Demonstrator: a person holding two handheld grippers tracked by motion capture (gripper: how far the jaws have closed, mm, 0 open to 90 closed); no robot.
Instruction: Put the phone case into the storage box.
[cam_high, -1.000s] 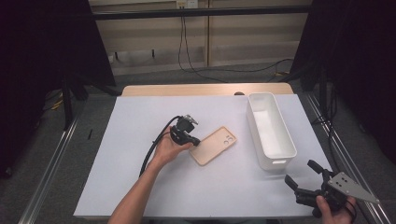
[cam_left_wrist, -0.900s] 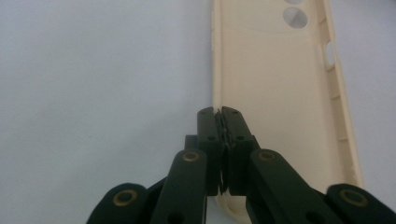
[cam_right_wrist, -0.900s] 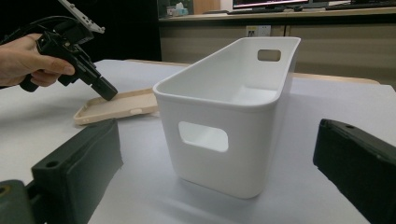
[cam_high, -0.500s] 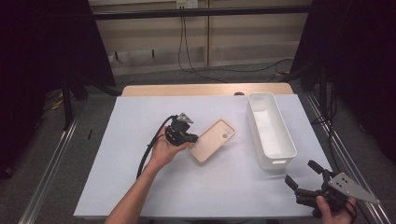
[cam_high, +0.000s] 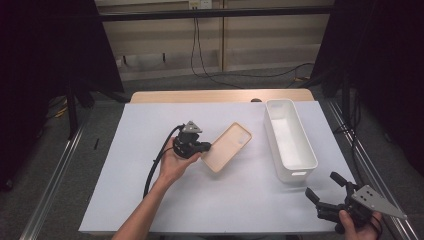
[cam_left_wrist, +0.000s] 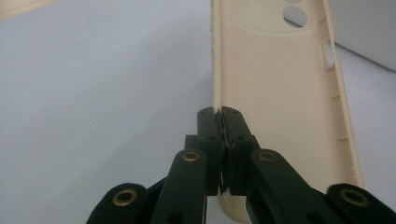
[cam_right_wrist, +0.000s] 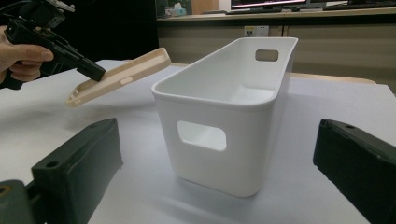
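Note:
A cream phone case (cam_high: 228, 146) hangs tilted above the white sheet, hollow side up, left of a white bin (cam_high: 295, 175). My left gripper (cam_high: 207, 148) is shut on the case's side wall near its lower end. In the left gripper view the jaws (cam_left_wrist: 221, 112) pinch that thin wall, and the case (cam_left_wrist: 280, 93) stretches away with its camera holes at the far end. The right gripper view shows the case (cam_right_wrist: 121, 74) off the table in the left gripper (cam_right_wrist: 95, 73). My right gripper (cam_high: 321, 184) rests open at the near right corner, facing the bin's (cam_right_wrist: 219, 112) short end, its fingers (cam_right_wrist: 79, 163) wide apart.
The white sheet (cam_high: 150, 200) covers most of the wooden table (cam_high: 215, 96). A black cable (cam_high: 155, 165) trails from the left gripper along the forearm. Metal rails (cam_high: 55, 175) run along both sides of the table. The bin holds nothing.
The left gripper has lifted the phone case off the sheet, and its far end has swung up toward the back. The right gripper has stayed in place.

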